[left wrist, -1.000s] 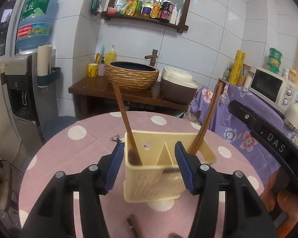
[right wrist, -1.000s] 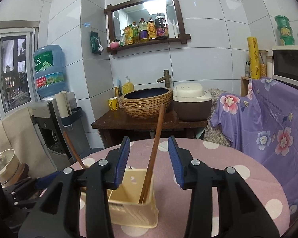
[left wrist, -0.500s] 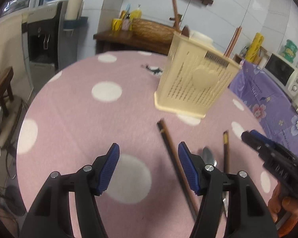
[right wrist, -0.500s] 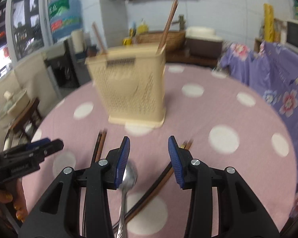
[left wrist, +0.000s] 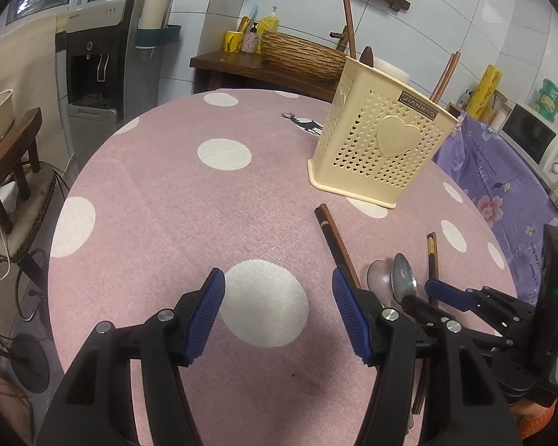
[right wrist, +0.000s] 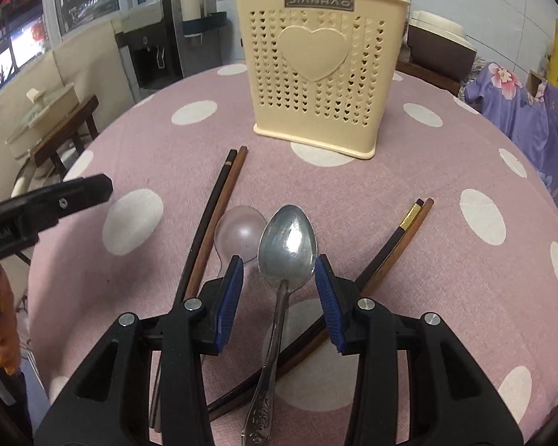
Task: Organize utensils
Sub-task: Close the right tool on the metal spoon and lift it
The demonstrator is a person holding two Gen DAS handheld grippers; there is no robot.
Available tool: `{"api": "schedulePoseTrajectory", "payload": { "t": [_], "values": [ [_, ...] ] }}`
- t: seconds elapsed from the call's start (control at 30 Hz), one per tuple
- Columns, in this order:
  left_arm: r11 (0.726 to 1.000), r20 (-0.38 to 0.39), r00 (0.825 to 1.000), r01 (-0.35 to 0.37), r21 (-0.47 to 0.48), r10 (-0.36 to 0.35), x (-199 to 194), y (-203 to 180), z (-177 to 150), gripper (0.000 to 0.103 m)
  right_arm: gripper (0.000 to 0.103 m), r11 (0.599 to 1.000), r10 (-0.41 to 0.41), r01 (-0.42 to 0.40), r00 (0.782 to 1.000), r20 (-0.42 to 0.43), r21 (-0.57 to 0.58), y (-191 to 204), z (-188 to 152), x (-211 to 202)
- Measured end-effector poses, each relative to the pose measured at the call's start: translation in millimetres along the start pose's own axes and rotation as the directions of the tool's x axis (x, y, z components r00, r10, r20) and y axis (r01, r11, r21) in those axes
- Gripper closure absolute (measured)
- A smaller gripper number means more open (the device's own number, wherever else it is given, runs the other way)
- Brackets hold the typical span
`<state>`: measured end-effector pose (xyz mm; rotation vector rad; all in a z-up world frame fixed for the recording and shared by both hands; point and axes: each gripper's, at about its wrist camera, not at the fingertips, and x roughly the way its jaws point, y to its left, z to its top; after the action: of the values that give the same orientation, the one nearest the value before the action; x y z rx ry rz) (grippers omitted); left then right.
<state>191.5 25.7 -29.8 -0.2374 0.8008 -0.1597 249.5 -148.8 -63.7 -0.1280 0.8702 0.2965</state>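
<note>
1. Fingers of the right gripper [right wrist: 279,297] stand apart, straddling the neck of a metal spoon [right wrist: 286,245] that lies on the table [right wrist: 130,148]; the pads do not press it.
2. Fingers of the left gripper [left wrist: 277,317] are released over bare cloth, nothing between them.
3. A clear plastic spoon [right wrist: 240,232] lies just beside the metal one, flanked by two pairs of chopsticks [right wrist: 215,219] [right wrist: 401,238].
4. Farther back stands the cream utensil holder [right wrist: 316,74], upright, with chopsticks already in it.

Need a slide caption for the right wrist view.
Open right tongs straddle a metal spoon before the cream perforated plastic holder.
</note>
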Motion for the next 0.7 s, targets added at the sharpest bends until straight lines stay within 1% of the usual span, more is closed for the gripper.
{"api": "schedulePoseTrajectory", "payload": {
  "t": [0.13, 0.23, 0.43, 0.53, 0.7],
  "values": [
    [1.000, 0.001, 1.000, 0.011, 0.001, -0.011, -1.3, -0.6, -1.8, 0.044, 0.062, 0.999, -0.018, 0.017, 0.999, -0.032, -0.030, 3.4, -4.0, 9.5],
    [1.000, 0.002, 1.000, 0.015, -0.006, -0.015, -1.6, 0.1, -2.4, 0.044, 0.062, 0.999, -0.026, 0.025, 0.999, -0.033, -0.041, 5.7, -4.4, 12.4],
    [1.000, 0.001, 1.000, 0.020, -0.011, -0.020, -2.2, 2.2, -3.3, 0.044, 0.062, 0.999, -0.022, 0.021, 0.999, -0.036, -0.028, -0.7, 2.1, 17.6],
    [1.000, 0.001, 1.000, 0.022, -0.015, -0.022, -2.5, 3.2, -4.1, 0.044, 0.062, 1.000, -0.018, 0.018, 0.999, -0.042, -0.001, -6.7, 5.6, 19.9],
    [1.000, -0.005, 1.000, 0.023, -0.020, -0.023, -1.3, 2.8, -5.1, 0.044, 0.062, 0.999, -0.039, 0.040, 0.998, -0.043, 0.002, -9.4, 10.0, 23.0]
  ]
}}
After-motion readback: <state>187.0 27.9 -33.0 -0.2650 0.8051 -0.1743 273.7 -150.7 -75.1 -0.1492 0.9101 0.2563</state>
